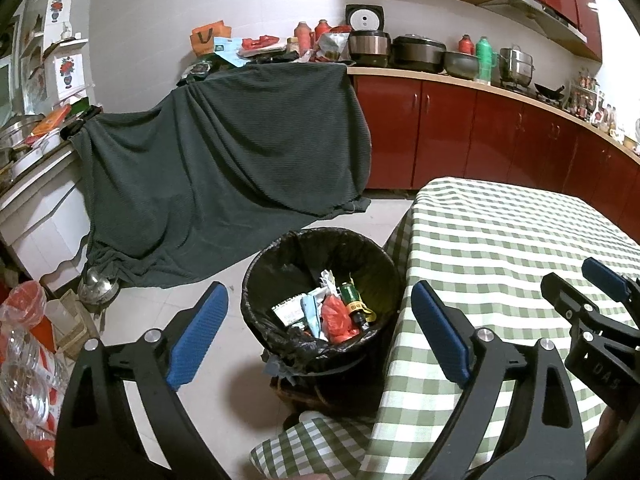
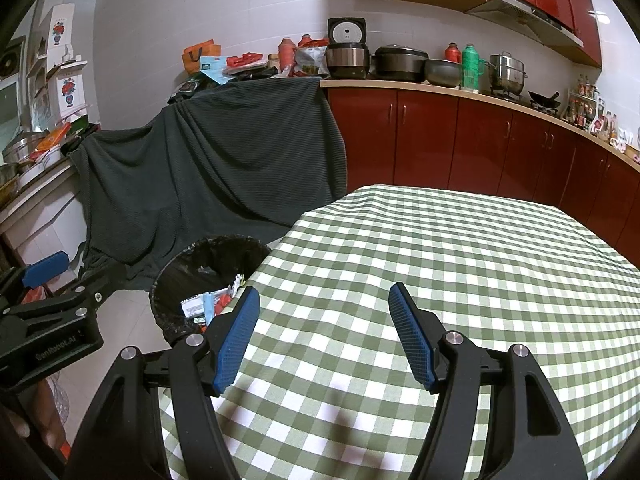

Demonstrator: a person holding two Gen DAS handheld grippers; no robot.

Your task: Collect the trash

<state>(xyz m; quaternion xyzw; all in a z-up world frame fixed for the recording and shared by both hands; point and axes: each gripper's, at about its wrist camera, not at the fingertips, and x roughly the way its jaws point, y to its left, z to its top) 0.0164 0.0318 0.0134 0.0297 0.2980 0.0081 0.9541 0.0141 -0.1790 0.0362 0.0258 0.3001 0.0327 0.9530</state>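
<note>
The collecting looks close to done: the trash, wrappers, a red plastic bag and a small green bottle, lies heaped in the black-lined bin on the floor against the table's left edge, and the checked tablecloth shows nothing left on it, though its far right corner runs out of view, so a stray scrap there cannot be ruled out. The left gripper hangs over the bin's mouth with its jaws wide apart and nothing between them; the right gripper hovers above the cloth, jaws apart and empty. The next move probably calls for a check of the table's far side. There is open floor left of the bin, but the draped dark blanket and the cloth's hanging hem crowd the bin's rim.
</note>
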